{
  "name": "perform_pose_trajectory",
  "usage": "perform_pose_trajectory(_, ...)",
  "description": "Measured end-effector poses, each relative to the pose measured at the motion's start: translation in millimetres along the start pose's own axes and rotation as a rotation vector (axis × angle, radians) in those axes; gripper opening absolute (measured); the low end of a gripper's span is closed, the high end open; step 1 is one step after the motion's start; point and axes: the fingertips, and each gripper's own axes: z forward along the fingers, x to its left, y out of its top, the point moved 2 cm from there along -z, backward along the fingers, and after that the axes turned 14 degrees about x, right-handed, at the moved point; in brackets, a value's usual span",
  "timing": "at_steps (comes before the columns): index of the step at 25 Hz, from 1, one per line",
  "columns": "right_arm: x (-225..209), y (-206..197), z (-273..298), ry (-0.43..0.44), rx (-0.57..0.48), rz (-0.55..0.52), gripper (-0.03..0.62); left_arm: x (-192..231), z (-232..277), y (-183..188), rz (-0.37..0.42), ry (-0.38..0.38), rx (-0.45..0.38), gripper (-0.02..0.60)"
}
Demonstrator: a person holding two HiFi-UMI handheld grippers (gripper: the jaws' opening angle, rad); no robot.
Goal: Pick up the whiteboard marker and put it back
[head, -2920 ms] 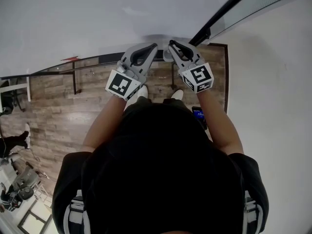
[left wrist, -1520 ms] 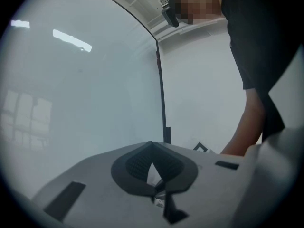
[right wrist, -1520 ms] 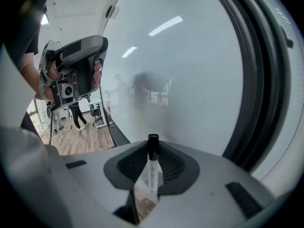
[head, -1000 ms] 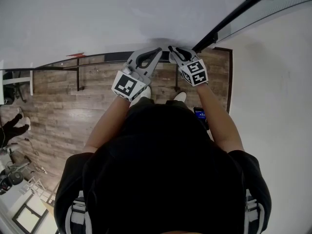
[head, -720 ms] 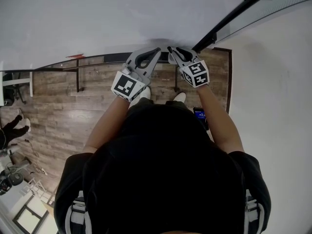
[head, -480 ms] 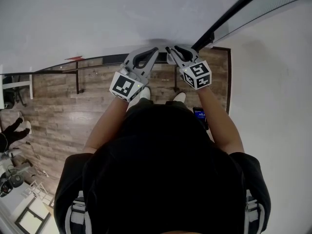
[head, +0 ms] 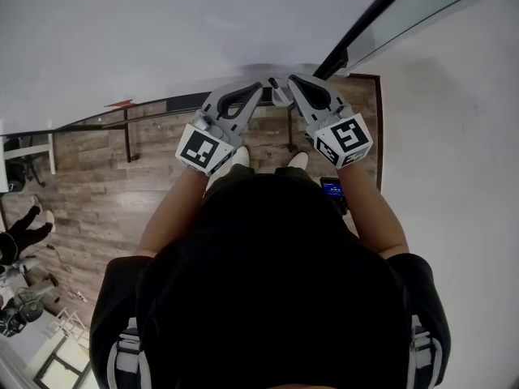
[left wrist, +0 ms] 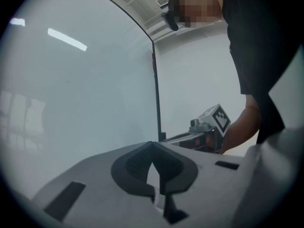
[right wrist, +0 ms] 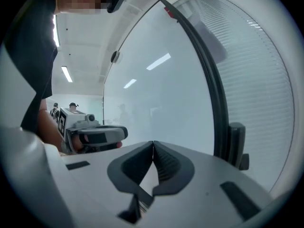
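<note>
Whiteboard (head: 162, 31) fills the upper frame as the left gripper (head: 259, 86), jaws together and empty, and the right gripper (head: 293, 79), jaws closing on nothing, hover at centre, while a red object (head: 120, 102), possibly the marker, lies lengthwise on the ledge (head: 166, 101) at far left, nearer the left gripper.

glossy smooth whiteboard (head: 162, 31), wood-grain flr (head: 97, 193)
</note>
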Motion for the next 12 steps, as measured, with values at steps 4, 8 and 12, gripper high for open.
perform_pose_trajectory(4, 11, 18, -24, 0.007, -0.035, -0.031, 0.002, -8, -3, 10, -0.012, -0.027, -0.013, 0.003)
perform_pose_trajectory(8, 20, 28, -47, 0.002, -0.058, -0.049, 0.002, -15, -8, 21, -0.015, -0.038, -0.028, 0.003)
perform_pose_trajectory(12, 23, 31, -62, -0.022, -0.074, -0.04, 0.001, -20, -10, 29, -0.012, -0.045, -0.032, 0.003)
